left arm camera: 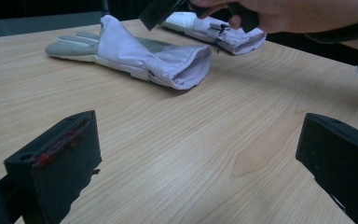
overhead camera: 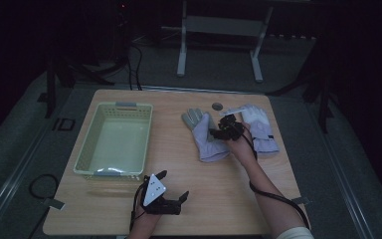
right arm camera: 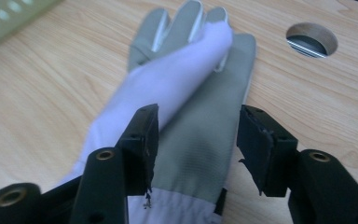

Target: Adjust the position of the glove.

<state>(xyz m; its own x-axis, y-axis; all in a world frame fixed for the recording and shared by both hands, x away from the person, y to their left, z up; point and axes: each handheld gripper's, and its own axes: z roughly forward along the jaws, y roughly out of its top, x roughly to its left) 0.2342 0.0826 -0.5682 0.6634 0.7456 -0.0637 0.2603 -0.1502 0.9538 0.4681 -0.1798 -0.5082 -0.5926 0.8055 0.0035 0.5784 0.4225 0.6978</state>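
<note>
My right gripper (right arm camera: 196, 149), jaws parted, straddles the pale lilac-and-grey fabric glove (right arm camera: 186, 98); its long axis runs straight ahead. Left gripper (overhead camera: 171, 191) stands wide, well apart.

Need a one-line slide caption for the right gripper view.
Open right gripper poised over a grey-and-white glove lying on the wooden table.
</note>
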